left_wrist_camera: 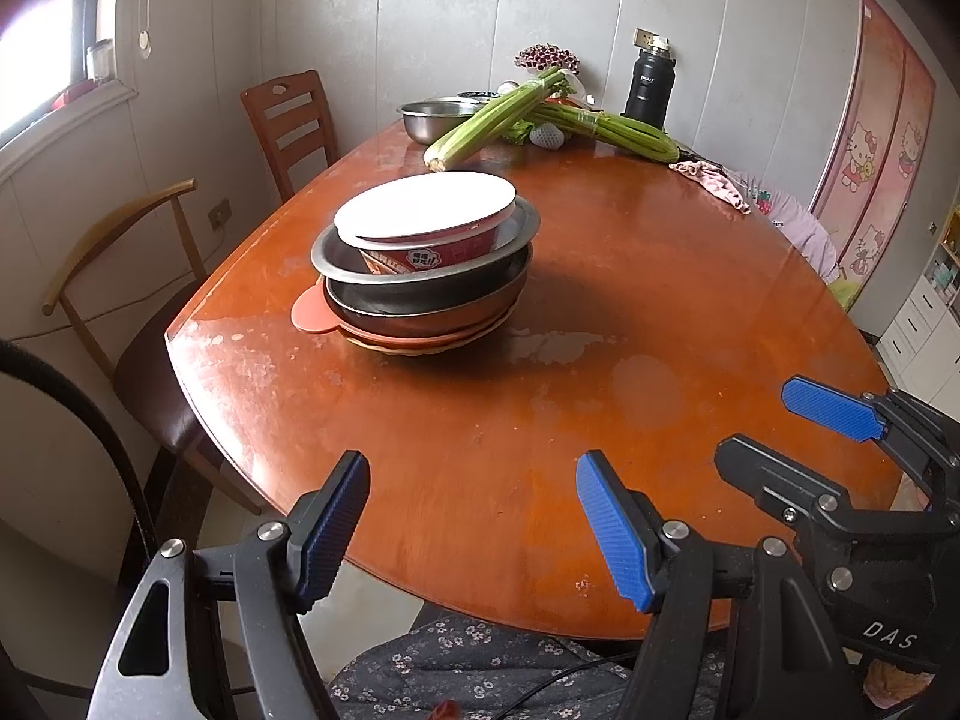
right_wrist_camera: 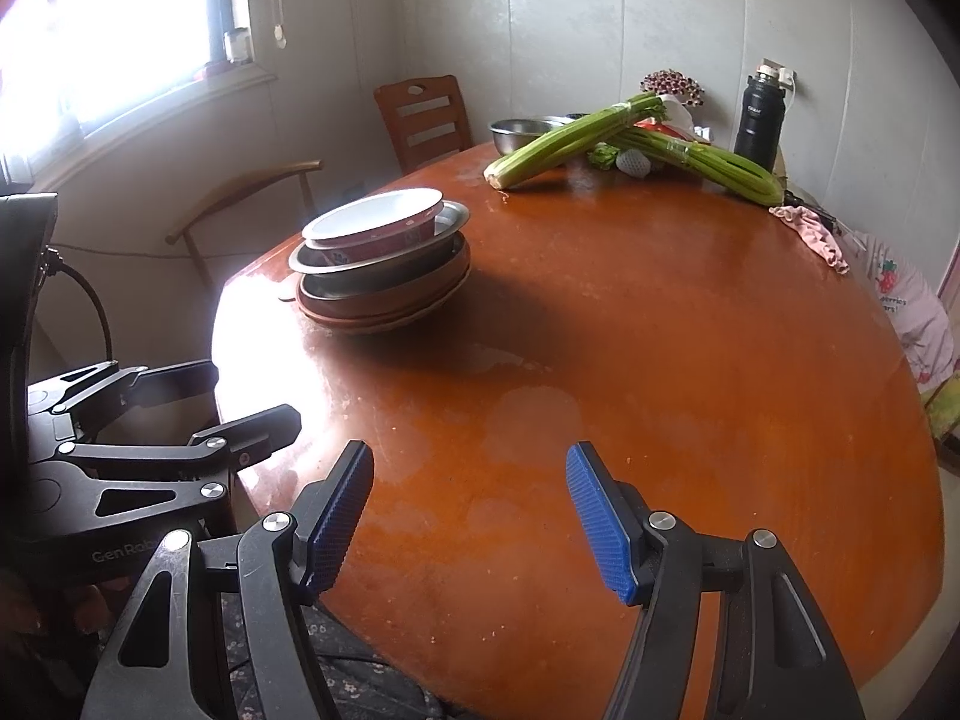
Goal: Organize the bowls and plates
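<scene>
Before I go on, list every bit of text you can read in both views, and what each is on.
"DAS": right gripper, on its black body.
"GenRob", cut off: left gripper, on its body.
"...erries": pink garment, partly legible.
White lettering on the black flask: too small to read.
Red label on the top bowl: characters too blurred to read.
Hello Kitty pictures on the pink panel: no words legible.

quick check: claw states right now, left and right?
Left claw: open, holding nothing, above the table edge.
Right claw: open, holding nothing, also over the table.
</scene>
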`<state>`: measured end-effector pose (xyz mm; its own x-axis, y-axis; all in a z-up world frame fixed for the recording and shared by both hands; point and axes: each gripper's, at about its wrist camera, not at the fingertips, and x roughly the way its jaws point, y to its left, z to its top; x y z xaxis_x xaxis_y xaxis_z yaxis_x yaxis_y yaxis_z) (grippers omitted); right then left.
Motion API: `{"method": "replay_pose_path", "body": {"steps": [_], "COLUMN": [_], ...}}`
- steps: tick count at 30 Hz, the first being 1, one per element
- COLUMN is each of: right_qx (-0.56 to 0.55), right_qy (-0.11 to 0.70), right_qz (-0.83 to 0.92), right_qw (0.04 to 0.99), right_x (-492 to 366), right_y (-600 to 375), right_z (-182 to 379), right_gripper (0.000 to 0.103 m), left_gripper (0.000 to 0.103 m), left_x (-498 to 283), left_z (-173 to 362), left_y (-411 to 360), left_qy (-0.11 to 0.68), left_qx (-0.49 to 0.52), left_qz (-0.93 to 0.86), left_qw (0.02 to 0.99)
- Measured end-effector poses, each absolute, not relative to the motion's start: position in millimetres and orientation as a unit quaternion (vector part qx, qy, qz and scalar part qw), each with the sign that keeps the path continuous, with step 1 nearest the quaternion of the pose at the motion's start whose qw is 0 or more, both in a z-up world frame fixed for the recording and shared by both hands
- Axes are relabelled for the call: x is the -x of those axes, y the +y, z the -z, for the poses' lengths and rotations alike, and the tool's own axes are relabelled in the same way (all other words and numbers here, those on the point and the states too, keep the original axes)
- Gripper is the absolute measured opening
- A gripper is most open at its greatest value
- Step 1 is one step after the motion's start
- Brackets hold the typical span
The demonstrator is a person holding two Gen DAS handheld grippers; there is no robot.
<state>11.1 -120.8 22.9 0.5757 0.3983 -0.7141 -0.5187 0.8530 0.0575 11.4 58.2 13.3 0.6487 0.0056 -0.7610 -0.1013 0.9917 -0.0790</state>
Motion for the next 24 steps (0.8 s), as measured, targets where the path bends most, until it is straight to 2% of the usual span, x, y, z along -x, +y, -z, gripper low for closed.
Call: {"method": "replay_pose_path", "body": {"steps": [24], "right_qx": [0.07], "right_qy": [0.394], "right_qz": [-0.24], "right_qw": [0.884], "right_x": [-34.7], "right_y": [-127.5], "right_z": [-19.2], "right_gripper": [0.069], "left_gripper": [0.071], "left_x": [-32.2], "left_z": [-18.8], "left_y": [82.0], "left_qy": [0.413], "left_qx": [0.05], "left_qz": [-0.049], "left_qw": [0.908]}}
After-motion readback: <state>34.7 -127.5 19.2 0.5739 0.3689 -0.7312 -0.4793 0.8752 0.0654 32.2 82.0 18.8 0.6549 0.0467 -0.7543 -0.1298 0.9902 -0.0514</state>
